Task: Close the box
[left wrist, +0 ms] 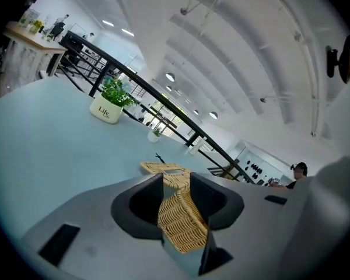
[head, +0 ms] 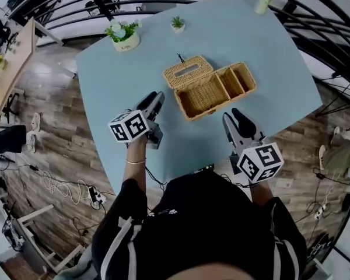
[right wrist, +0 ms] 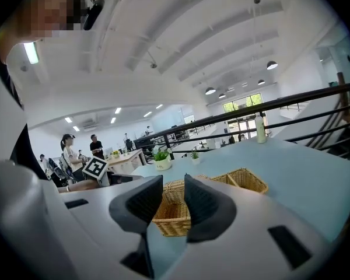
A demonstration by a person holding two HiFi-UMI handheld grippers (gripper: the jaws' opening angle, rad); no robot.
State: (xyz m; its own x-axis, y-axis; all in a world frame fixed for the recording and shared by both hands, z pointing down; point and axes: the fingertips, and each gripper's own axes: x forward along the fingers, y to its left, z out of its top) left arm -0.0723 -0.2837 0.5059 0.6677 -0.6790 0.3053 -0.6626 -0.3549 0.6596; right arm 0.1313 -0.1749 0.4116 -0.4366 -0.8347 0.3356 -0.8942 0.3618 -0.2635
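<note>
A woven wicker box [head: 213,91] stands open in the middle of the light blue table [head: 274,57]. It has one large compartment and two small ones at its right end. Its lid [head: 188,71], with a slot in it, lies tipped back flat behind the box. My left gripper [head: 156,100] is open just left of the box's near left corner, apart from it. In the left gripper view the box [left wrist: 184,223] and lid [left wrist: 166,168] show through the gap of the left gripper [left wrist: 176,179]. My right gripper [head: 234,116] is open in front of the box [right wrist: 170,214], which the right gripper [right wrist: 172,185] frames.
A plant in a white pot [head: 123,35] and a small potted plant [head: 177,23] stand at the table's far side, with a pale bottle [head: 263,2] at the far right corner. A black railing [head: 315,16] runs behind. A dark device with a cable [head: 201,169] sits at the near edge.
</note>
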